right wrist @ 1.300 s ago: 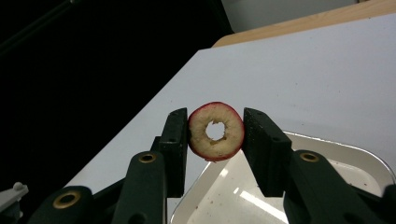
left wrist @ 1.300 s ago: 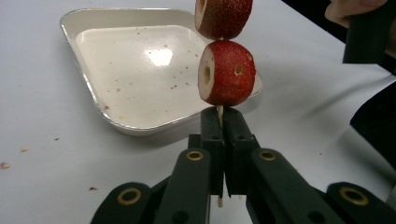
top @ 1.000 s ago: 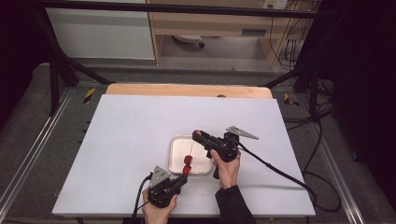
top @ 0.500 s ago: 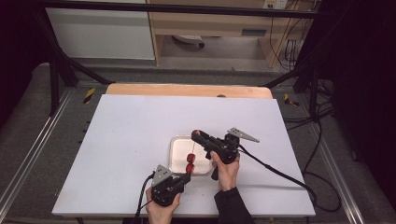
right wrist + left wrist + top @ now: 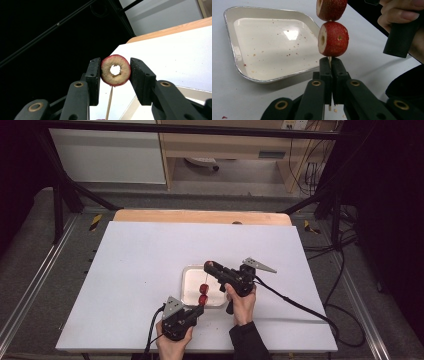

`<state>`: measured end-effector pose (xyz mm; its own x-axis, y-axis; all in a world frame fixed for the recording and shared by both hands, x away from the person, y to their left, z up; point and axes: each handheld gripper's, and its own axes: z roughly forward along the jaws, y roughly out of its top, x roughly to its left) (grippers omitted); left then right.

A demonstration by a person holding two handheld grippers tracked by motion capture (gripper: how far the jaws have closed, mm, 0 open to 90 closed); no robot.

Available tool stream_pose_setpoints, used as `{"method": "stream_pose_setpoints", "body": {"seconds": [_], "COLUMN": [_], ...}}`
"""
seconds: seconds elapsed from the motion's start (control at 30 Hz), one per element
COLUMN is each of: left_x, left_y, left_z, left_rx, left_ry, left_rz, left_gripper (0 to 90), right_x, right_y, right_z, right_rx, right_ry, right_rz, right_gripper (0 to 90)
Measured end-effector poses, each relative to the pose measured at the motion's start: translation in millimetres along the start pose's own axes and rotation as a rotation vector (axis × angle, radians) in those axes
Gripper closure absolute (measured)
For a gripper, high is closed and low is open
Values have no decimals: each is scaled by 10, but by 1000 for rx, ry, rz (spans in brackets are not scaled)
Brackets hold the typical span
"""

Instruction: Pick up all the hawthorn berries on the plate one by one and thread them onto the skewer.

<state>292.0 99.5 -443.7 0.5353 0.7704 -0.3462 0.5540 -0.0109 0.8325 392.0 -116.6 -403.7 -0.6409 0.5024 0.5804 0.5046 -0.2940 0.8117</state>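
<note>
- The left gripper (image 5: 199,309) sits at the near edge of the white table (image 5: 135,265), held in the person's left hand (image 5: 172,347); in the left gripper view its jaws are pressed together on the lower end of a thin wooden skewer (image 5: 329,59), which stands upright between them.
- Two red fruit pieces with pale cored holes are threaded on that skewer: the lower red piece (image 5: 333,38) sits just above the jaw tips, and the upper red piece (image 5: 331,9) rests right on top of it, cut off by the top of the view.
- In the high view the two pieces show as a small red stack (image 5: 203,293) over the near right part of the tray.
- The shallow square foil tray with a white inside (image 5: 235,40) lies on the table just beyond the left gripper, specked with small red and brown crumbs.
- The right gripper (image 5: 210,267), held in the right hand (image 5: 242,301), is raised above the tray's far right part.
- In the right gripper view its jaws are partly open and hold a red-skinned ring-shaped fruit slice with a pale cut face (image 5: 115,70) by its sides; the skewer's upper end shows just beneath the slice.
</note>
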Motion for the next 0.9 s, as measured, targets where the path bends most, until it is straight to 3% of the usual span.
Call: {"method": "stream_pose_setpoints", "body": {"seconds": [0.37,0.8,0.9], "left_x": [3,3,-2], "left_y": [-5,-13,-14], "left_z": [-7,-30,-29], "left_rx": [8,9,11], "left_ry": [7,6,2], "left_rz": [6,28,37], "left_gripper": [883,884,883], "right_x": [-1,-15,-10], "right_y": [28,101,110], "right_z": [-19,-27,-35], "right_rx": [33,94,97], "right_ry": [-2,8,8], "right_rz": [0,94,97], "right_gripper": [622,623,623]}}
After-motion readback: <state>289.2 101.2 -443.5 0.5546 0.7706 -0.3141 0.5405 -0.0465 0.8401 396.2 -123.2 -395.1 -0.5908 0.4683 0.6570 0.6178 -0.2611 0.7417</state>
